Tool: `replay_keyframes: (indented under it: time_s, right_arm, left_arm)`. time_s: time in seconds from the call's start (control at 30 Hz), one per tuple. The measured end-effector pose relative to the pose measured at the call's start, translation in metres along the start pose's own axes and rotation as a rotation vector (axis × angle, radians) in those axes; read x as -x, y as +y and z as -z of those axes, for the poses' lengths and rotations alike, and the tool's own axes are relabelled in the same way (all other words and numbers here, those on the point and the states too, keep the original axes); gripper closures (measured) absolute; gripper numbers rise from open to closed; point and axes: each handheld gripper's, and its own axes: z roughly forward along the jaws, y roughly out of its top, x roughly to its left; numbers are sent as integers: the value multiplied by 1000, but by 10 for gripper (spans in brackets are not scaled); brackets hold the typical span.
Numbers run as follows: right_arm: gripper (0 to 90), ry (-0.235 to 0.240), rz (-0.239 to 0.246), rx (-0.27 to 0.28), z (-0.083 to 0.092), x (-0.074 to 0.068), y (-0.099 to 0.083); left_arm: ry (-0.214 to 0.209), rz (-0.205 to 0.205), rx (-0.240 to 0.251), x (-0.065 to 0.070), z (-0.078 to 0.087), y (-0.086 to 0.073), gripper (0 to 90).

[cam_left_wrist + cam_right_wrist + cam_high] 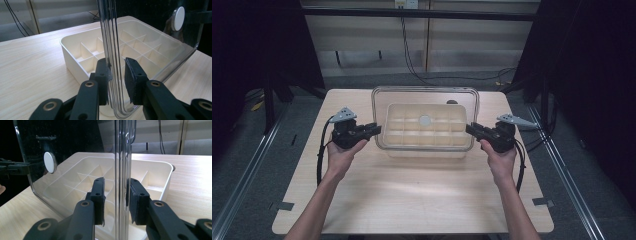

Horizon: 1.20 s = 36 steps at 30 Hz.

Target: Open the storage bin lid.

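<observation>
At opposite short edges of the clear lid (425, 92), our left tongs (376, 130) and right tongs (470, 129) are each clamped on its rim. We hold that lid just above the cream divided tray (424, 131), which sits mid-counter (412, 190); a white round knob (425, 120) marks the lid's centre.

We see the left gripper (117, 82) clamped on the clear lid's (150, 45) rim, above the cream tray (72, 53) on the table (30, 65).
</observation>
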Motion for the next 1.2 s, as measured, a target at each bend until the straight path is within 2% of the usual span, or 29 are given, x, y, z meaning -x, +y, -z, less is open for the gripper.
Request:
replay_keyframes:
  time_s: [0.03, 0.1, 0.27, 0.4, 0.83, 1.2]
  right_arm:
    - [689, 3, 0, 0, 0, 0, 1]
    - [689, 6, 0, 4, 0, -1, 3]
    - [694, 16, 18, -13, -3, -9, 4]
    - [692, 28, 25, -31, -2, -11, 3]
    - [695, 17, 57, -42, 14, -18, 0]
    - [697, 24, 48, -48, 21, -19, -6]
  left_arm:
    - [5, -30, -21, 1, 1, -1, 737]
    - [9, -35, -24, 1, 4, -4, 737]
    - [12, -30, -33, -2, 9, -6, 737]
    - [13, -30, -23, 0, 16, -7, 739]
    - [-7, -38, -32, 11, 20, -12, 742]
    - [-6, -49, -36, 18, 24, -18, 745]
